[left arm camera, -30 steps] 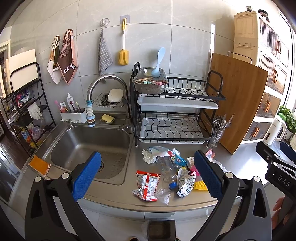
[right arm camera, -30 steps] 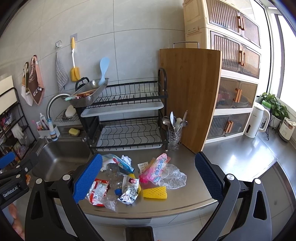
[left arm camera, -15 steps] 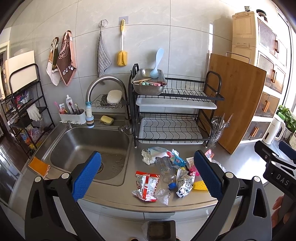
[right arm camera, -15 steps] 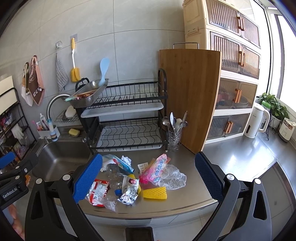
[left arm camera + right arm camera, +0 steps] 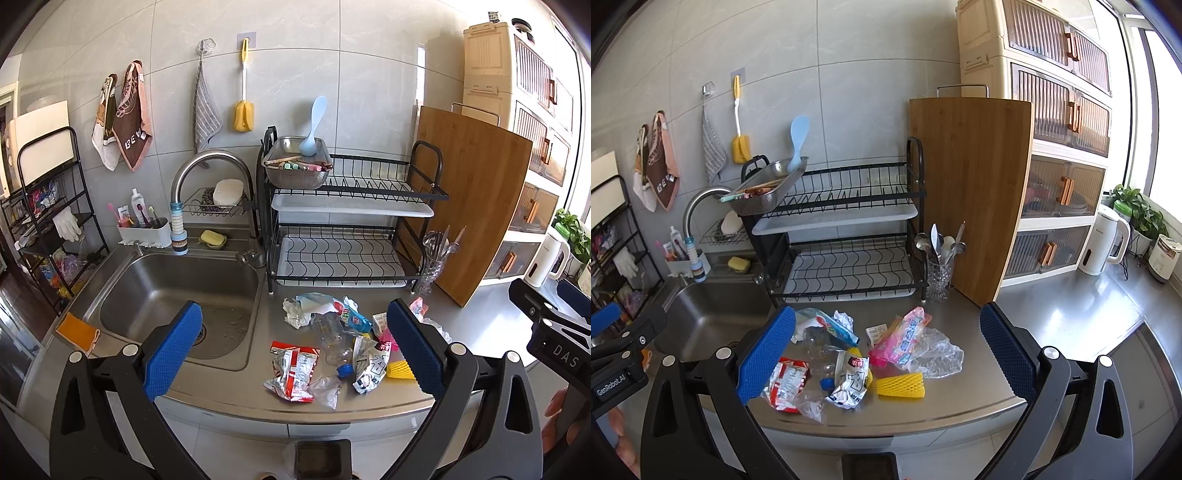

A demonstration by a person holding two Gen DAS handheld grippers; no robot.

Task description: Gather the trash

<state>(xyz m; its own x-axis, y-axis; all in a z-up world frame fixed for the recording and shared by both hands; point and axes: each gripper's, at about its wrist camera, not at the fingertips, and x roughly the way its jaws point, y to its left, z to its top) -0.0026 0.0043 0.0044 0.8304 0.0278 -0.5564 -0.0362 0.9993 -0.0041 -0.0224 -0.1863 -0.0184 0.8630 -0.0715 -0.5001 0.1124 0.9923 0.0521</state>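
Note:
A pile of trash lies on the steel counter (image 5: 1071, 325) in front of the dish rack: a red and white wrapper (image 5: 291, 373) (image 5: 785, 384), a crushed clear plastic bottle (image 5: 334, 341) (image 5: 822, 350), a white printed wrapper (image 5: 851, 384), a yellow foam net (image 5: 901, 384), a pink packet (image 5: 905, 338), a clear plastic bag (image 5: 936, 354) and a blue packet (image 5: 351, 317). My left gripper (image 5: 291, 354) is open and empty, held back from the counter edge. My right gripper (image 5: 886, 350) is open and empty, also short of the pile.
A steel sink (image 5: 177, 295) lies left of the pile. A black two-tier dish rack (image 5: 846, 236) stands behind it, with a glass cutlery holder (image 5: 940, 266) and a wooden cutting board (image 5: 971, 192) to the right. A white kettle (image 5: 1104, 243) stands far right.
The left wrist view has shifted slightly, the scene sitting a little lower and closer. The right gripper has barely moved. Both grippers stay open.

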